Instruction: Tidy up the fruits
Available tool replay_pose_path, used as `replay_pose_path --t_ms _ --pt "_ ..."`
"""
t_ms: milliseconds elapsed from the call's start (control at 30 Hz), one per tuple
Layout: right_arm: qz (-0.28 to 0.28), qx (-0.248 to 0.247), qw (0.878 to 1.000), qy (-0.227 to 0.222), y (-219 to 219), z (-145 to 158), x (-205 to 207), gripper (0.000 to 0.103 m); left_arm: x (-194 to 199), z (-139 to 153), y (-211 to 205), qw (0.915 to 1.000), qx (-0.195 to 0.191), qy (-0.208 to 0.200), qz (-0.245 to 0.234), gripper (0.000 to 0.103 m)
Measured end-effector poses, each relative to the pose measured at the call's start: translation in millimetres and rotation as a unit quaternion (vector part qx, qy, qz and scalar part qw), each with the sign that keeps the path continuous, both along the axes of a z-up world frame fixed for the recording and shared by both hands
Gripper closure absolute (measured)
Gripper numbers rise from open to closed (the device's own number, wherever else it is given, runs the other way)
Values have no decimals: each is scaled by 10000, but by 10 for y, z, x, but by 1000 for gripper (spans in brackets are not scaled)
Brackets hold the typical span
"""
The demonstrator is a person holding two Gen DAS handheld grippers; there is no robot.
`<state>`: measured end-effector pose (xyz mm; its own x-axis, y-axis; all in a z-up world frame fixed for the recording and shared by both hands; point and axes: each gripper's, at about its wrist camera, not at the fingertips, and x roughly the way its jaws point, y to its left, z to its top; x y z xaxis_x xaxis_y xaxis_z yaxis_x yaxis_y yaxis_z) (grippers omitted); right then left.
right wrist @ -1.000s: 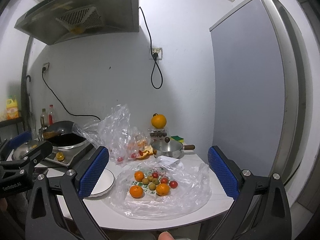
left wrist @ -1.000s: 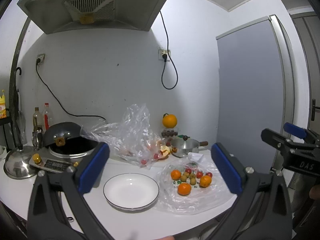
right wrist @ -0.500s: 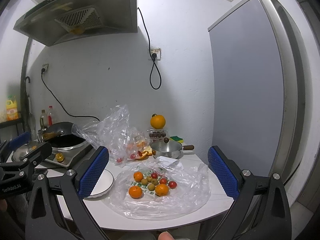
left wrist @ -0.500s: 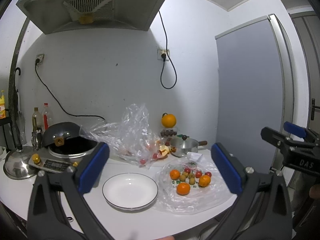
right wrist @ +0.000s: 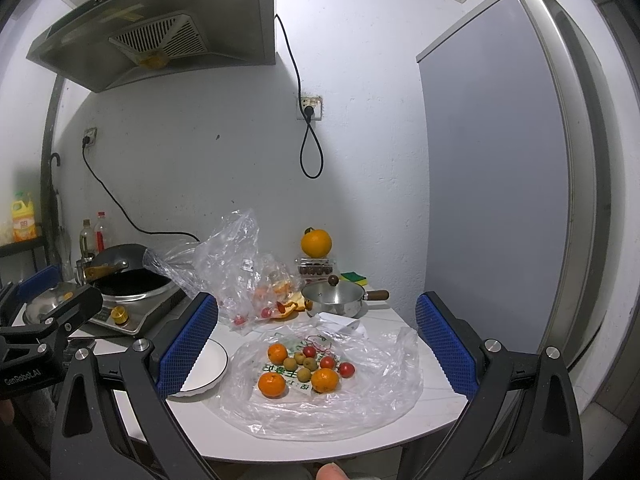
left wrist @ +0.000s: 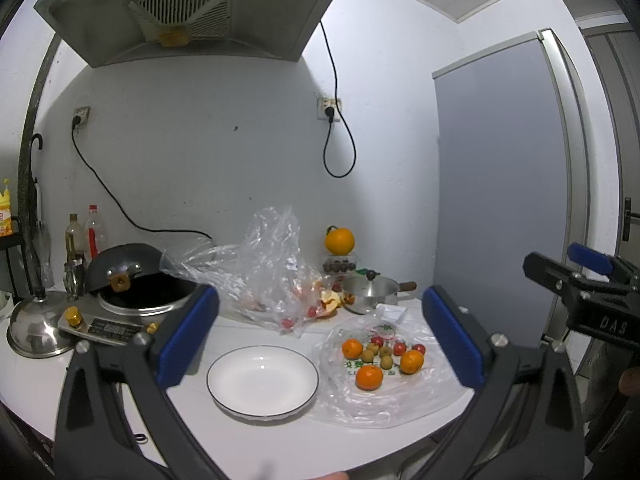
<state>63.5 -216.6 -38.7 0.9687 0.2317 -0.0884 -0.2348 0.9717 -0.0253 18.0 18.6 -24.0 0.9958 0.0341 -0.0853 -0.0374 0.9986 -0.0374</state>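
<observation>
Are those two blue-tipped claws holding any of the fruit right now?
No. Both the left gripper and the right gripper are open and empty; the fruits lie untouched on the plastic bag.

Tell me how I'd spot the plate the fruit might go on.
Find the white table in front of the grey wall. The plate lies near its front edge, between the stove and the flat plastic bag of small fruit. It is the only white round dish, thinly dark-rimmed, with nothing on it.

White letters "DAS" stand on the black right tongs (left wrist: 592, 276); "GenRobot.AI" stands on the black left tongs (right wrist: 48, 320). Green print on the clear plastic bag (right wrist: 360, 400) is unreadable.
</observation>
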Motion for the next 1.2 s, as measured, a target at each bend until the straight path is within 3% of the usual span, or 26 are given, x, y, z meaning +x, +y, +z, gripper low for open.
replay_pose_path --t_ms 567,933,1200 --pt "-45 -64 9999 142 51 -32 305 2 335 -69 25 9996 90 243 -84 0" --pt "-327 -458 9982 214 45 -138 782 2 1059 -401 112 9960 123 830 -318 0" --pt "-518 -546 9944 742 -2 -392 1233 2 1522 -645 147 9919 106 1180 -462 0"
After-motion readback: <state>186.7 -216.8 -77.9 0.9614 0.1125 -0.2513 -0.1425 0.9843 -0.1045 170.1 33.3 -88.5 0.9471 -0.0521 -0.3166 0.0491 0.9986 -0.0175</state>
